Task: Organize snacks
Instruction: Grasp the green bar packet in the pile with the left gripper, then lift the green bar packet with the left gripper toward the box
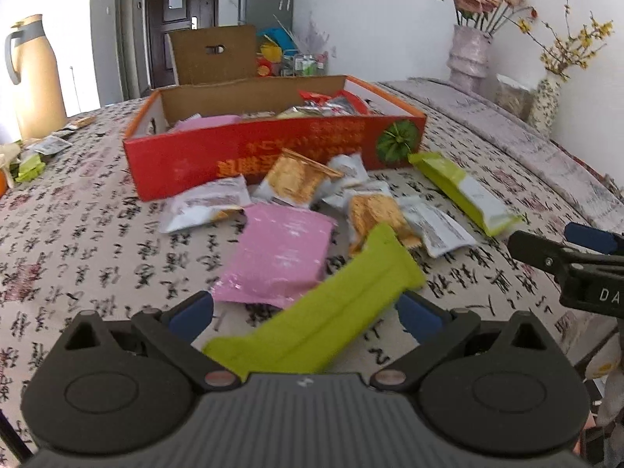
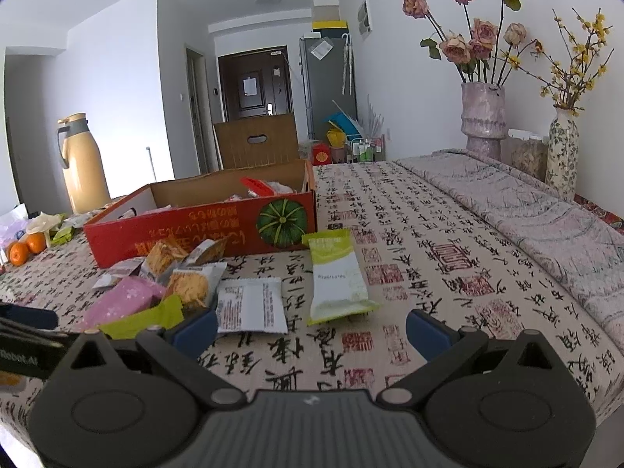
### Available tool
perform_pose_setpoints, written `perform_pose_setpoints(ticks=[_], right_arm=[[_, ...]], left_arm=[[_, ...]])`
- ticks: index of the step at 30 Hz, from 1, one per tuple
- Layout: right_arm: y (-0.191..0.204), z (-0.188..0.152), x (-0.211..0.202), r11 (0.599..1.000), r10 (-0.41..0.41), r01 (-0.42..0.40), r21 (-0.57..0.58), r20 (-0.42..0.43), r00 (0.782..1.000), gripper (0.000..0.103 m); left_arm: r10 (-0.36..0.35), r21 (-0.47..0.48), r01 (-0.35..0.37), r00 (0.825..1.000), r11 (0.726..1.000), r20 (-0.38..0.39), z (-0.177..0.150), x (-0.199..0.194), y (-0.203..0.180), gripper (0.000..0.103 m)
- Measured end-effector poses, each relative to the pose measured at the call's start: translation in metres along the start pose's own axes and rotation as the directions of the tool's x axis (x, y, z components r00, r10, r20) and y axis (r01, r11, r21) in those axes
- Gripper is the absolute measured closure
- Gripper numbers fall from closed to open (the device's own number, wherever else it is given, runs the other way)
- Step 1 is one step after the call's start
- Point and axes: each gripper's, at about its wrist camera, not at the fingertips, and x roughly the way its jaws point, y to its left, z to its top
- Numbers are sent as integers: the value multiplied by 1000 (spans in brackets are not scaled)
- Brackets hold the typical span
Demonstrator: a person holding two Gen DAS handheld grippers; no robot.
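A red cardboard box holding several snack packets stands on the table; it also shows in the right wrist view. Loose packets lie in front of it: a pink packet, orange cracker packets, white packets and a green-white packet. My left gripper is open, with a lime green packet lying between its fingers, jaws wide apart and not closed on it. My right gripper is open and empty, just in front of a white packet and the green-white packet.
A tan thermos jug and oranges stand at the far left. Two flower vases stand at the back right on a folded cloth. A brown carton stands behind the red box. More packets lie at the left.
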Motion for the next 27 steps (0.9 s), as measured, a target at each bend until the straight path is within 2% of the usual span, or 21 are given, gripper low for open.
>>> perform_pose_setpoints(ticks=[1, 3, 5, 7, 9, 11, 18, 23, 27], right_arm=[[0, -1, -1, 1000, 0, 0, 1, 0, 1000, 0], [-2, -2, -2, 1000, -1, 1, 4, 0, 1000, 0], [-3, -5, -5, 1000, -3, 3, 7, 0, 1000, 0], [-6, -7, -7, 1000, -5, 5, 12, 1, 1000, 0], [-8, -9, -9, 1000, -6, 6, 16, 1, 1000, 0], [-10, -11, -10, 1000, -6, 6, 21, 0, 1000, 0], [-14, -16, -14, 1000, -4, 5, 31, -3, 1000, 0], [-16, -17, -16, 999, -7, 7, 37, -1, 1000, 0], [-15, -16, -16, 999, -5, 5, 35, 0, 1000, 0]], left_arm=[[-8, 1, 8, 1000, 1000, -5, -1, 1, -2, 6], [-26, 5, 26, 999, 1000, -22, -2, 2, -5, 28], [-45, 13, 46, 998, 999, -43, -4, 4, -9, 42], [-47, 31, 48, 998, 998, -48, -7, 3, -15, 47], [-57, 50, 59, 997, 997, -49, -9, 1, -22, 60], [-65, 71, 69, 997, 995, -50, -9, 0, -28, 63], [-61, 101, 65, 997, 993, -51, -10, 2, -42, 64], [-59, 83, 61, 998, 995, -35, -9, -3, -40, 69], [-60, 75, 60, 998, 995, -2, -5, -13, -37, 69]])
